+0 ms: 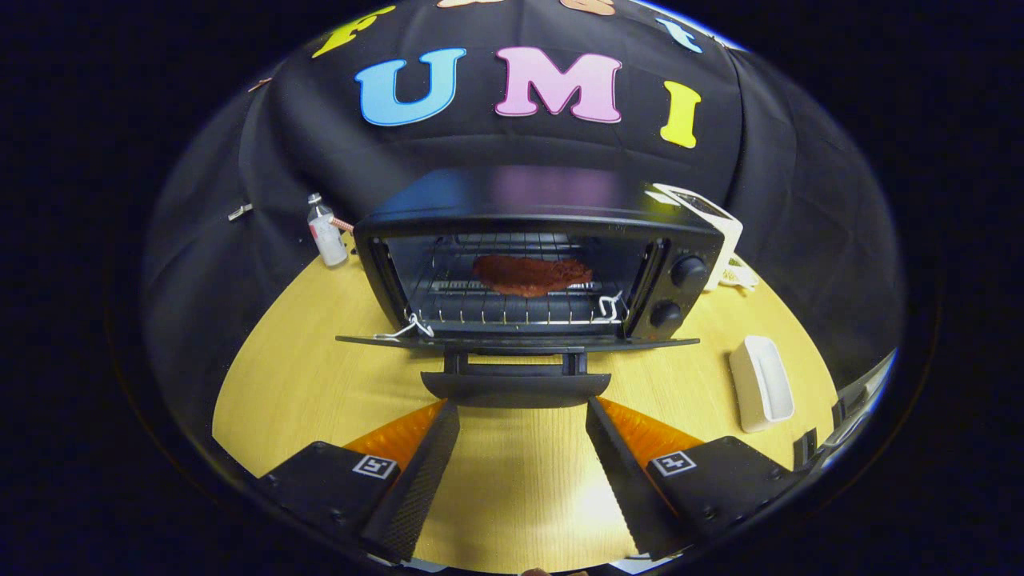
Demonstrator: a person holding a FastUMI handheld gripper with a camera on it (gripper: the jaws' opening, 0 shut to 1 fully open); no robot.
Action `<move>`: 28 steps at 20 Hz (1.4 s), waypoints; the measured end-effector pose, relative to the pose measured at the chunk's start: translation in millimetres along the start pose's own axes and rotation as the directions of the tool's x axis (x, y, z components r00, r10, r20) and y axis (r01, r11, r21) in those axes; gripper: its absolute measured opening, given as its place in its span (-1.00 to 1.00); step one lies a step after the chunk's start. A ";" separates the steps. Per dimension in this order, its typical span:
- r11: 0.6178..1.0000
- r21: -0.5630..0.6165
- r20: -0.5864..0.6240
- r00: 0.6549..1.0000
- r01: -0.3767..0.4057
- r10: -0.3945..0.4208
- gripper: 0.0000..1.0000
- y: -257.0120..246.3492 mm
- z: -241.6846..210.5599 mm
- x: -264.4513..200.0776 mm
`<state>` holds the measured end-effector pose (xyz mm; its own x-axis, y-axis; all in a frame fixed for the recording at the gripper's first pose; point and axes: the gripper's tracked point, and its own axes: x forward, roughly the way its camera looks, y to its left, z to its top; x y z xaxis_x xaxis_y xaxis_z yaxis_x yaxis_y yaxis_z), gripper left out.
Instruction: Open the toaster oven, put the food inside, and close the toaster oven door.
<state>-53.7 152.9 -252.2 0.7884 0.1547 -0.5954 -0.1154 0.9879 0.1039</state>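
Observation:
A black toaster oven stands on the wooden table, straight ahead of my fingers. Its door lies folded down flat toward me, and the door handle hangs at its front edge. Inside, a reddish-brown slab of food rests on the wire rack. My gripper is open and holds nothing. Its two fingertips sit just below the handle, one under each end, and I cannot tell if they touch it.
A small white bottle stands left of the oven by the cloth wall. A white device sits behind the oven's right side. A white oblong tray lies on the table to the right of the door.

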 end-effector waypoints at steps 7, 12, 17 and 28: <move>0.999 0.046 0.036 0.999 -0.006 0.005 0.96 -7.0 25.2 3.4; 0.999 0.039 0.055 0.999 -0.001 -0.002 0.96 -18.6 33.9 2.0; 0.999 0.040 0.071 0.997 -0.018 0.016 0.96 -26.5 38.2 -7.4; 1.000 -0.028 0.347 0.938 -0.005 0.014 0.95 -79.0 165.9 -88.3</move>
<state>-13.9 59.1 -75.6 0.9473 0.1543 -0.2807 -0.1358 0.9871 0.0844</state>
